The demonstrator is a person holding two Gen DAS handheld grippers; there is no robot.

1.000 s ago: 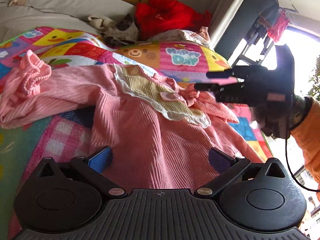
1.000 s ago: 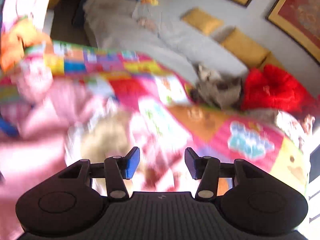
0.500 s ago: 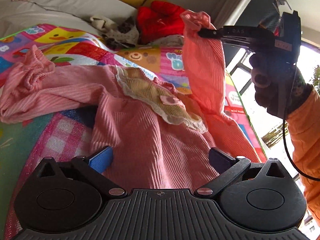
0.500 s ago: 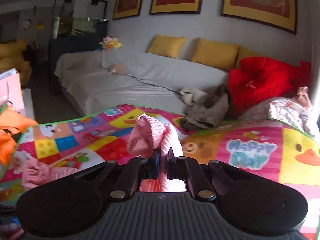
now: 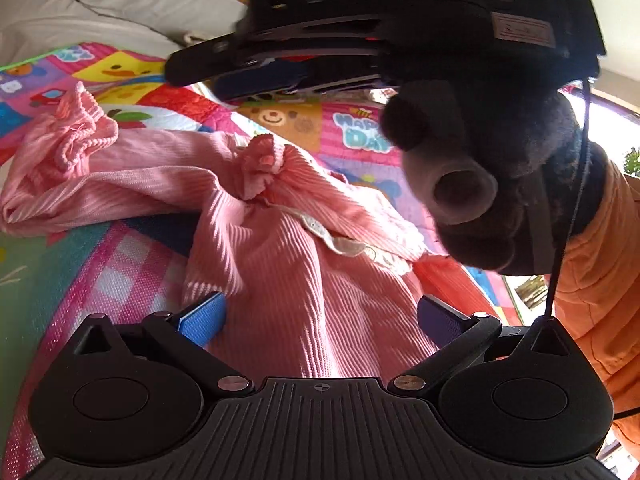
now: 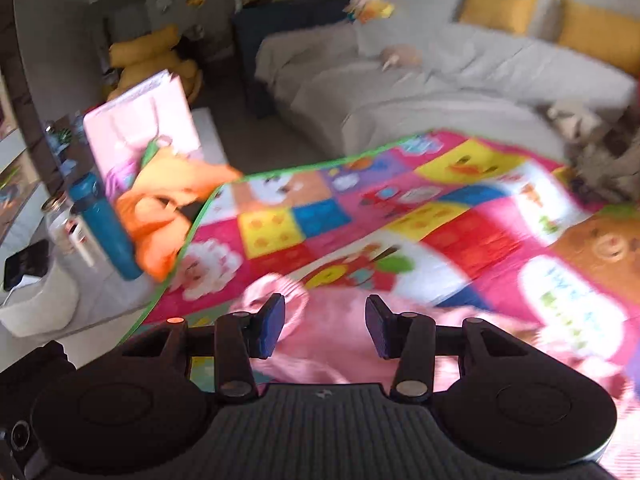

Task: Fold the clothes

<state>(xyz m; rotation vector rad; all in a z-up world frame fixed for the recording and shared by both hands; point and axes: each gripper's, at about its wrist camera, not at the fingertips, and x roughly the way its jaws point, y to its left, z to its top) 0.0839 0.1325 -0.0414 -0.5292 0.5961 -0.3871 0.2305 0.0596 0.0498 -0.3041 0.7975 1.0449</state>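
Currently spread across the play mat (image 5: 132, 76): pink ribbed garment (image 5: 280, 248), front up, rumpled. One sleeve stretched out to the left of the left wrist view, ending in a gathered cuff (image 5: 80, 132). Other sleeve folded in over the chest, its cuff (image 5: 260, 164) bunched in a small heap near the neckline. Cream lace trim (image 5: 348, 244) peeking out from under that folded sleeve.

Low in that view, left gripper (image 5: 320, 312), jaws set wide, lower body of the garment showing between the blue pads. Nothing clamped; cannot tell whether the pads touch the cloth.

Above the garment, right gripper (image 5: 192, 68), seen side-on and dark against the light, carried by a gloved right hand (image 5: 480, 184) with an orange sleeve (image 5: 600, 280) behind it. Hangs clear of the bunched cuff, apart from the fabric.

From its own blurred camera, right gripper (image 6: 326, 330) tilted down over the pink garment (image 6: 332, 332), jaws opening at about middle width, with no cloth pinched by the pads and only the fabric below seen through the gap.

Further off: patchwork play mat (image 6: 360, 216) with a green edge, grey sofa (image 6: 440, 92) with yellow cushions (image 6: 496, 10) behind it. Off the mat's left edge, blue bottle (image 6: 104, 224) beside an orange cloth (image 6: 168, 208) and a pink bag (image 6: 140, 128).
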